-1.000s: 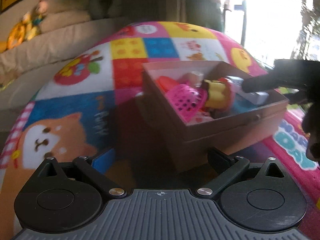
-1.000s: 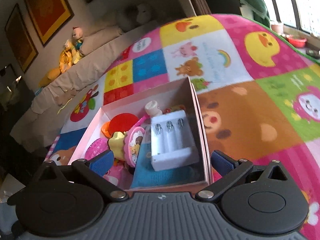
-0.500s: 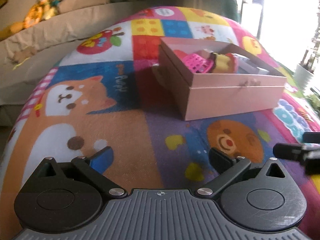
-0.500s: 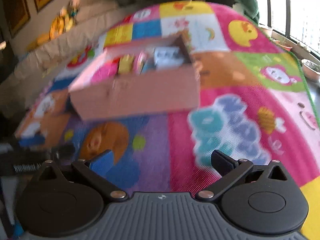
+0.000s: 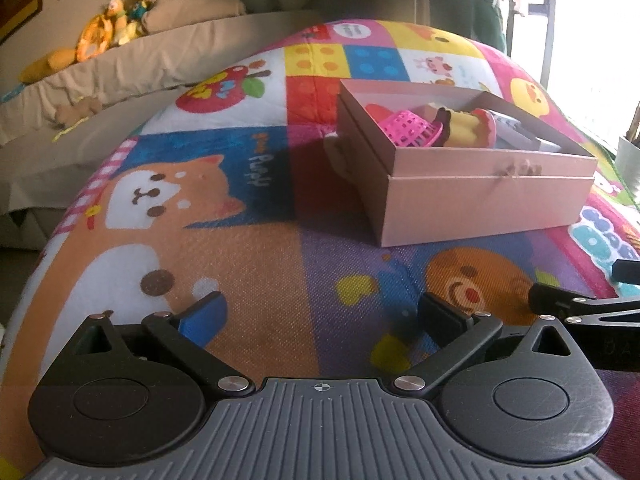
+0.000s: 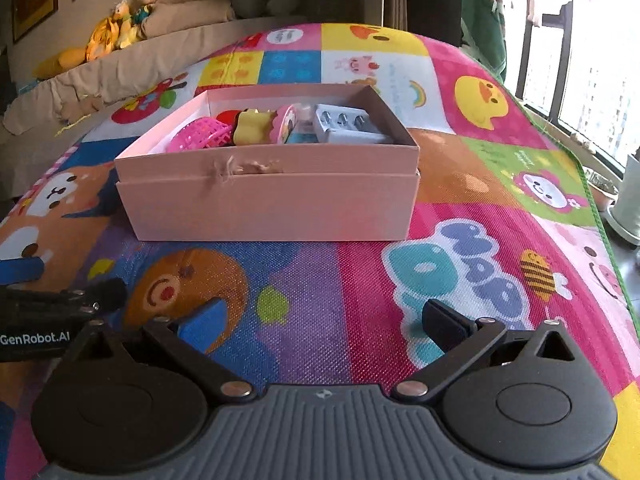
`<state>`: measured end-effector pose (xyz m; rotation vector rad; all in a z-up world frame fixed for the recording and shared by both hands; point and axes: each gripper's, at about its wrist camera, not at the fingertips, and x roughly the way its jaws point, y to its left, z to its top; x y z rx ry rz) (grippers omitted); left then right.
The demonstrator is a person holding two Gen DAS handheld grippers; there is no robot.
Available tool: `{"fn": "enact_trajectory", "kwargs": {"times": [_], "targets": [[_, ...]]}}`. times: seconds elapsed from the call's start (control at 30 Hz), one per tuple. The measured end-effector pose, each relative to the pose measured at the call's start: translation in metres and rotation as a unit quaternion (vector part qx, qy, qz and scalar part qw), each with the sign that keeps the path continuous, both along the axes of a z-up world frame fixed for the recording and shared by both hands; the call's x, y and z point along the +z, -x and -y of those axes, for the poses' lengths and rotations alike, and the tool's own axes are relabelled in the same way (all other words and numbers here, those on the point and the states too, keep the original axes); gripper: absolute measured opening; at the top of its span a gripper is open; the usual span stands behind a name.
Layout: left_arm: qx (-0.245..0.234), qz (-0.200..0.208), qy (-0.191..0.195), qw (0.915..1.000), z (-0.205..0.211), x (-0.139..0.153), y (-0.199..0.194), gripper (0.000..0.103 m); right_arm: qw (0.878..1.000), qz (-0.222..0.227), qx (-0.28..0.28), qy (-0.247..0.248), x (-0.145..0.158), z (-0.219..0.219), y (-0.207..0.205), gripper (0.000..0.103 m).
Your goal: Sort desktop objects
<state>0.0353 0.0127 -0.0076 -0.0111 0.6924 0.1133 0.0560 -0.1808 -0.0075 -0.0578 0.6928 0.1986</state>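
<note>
box (image 6: 272, 204) sits mid-mat (image 6: 480, 240), toys and a battery holder (image 6: 344, 126) already inside - nothing loose visible on the mat. left gripper (image 5: 320, 312) and right gripper (image 6: 322, 322) both spread wide, empty, low and near each other, well short of the box. looks finished - best to hold clear, not bump the box.
</note>
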Motion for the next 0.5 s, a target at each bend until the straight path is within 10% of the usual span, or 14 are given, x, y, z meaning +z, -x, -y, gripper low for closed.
{"fn": "enact_trajectory", "kwargs": {"times": [0.5], "targets": [[0.000,0.000,0.000,1.0000,0.0007,0.0005,-0.0005,0.103,1.000,0.000,0.000,0.000,0.0006,0.0002,-0.0004,0.103]]}}
